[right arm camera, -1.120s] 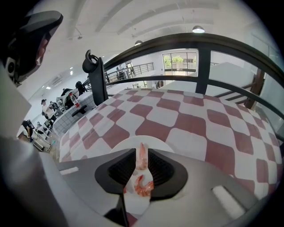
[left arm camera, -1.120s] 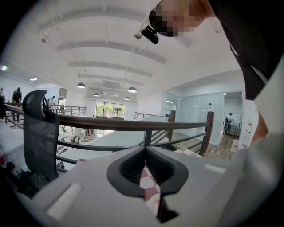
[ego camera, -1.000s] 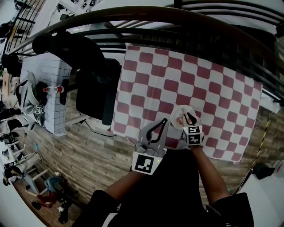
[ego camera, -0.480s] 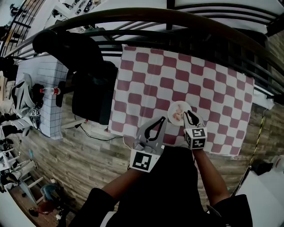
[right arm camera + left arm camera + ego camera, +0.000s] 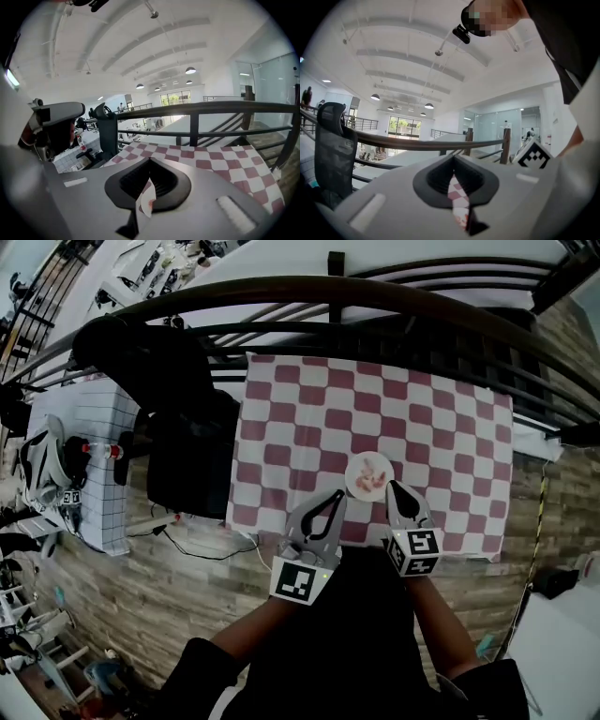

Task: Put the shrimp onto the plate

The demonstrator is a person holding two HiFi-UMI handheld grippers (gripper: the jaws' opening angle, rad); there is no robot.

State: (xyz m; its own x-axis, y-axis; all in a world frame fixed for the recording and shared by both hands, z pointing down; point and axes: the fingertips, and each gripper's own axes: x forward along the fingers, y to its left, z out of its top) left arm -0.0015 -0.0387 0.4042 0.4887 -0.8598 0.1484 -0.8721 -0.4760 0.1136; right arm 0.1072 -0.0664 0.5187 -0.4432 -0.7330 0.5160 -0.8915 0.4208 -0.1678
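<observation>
Head view, item by item.

- Table cloth: red and white checks, covers the table beyond both grippers.
- Plate: small, white, round; sits on the cloth near the edge closest to the person, right of centre.
- Shrimp: pink pieces lying on the plate, inside its rim.
- Left gripper: held over the near edge of the cloth, left of the plate and clear of it. Claw closed, tips meeting, nothing held. The left gripper view shows only a thin slit between the jaws, with checked cloth visible through it.
- Right gripper: tips just beside the plate's near right rim; whether they touch it cannot be told. Claw closed and empty. The right gripper view shows a narrow slit with a sliver of white plate behind it.
- Office chair: black, stands at the table's left side.
- Railing: dark curved rail with bars, runs behind the table.
- Side table: white grid-pattern cover, far left, well apart from the checked table.
- Bottle: lies on the side table.
- Floor: wood planks.
</observation>
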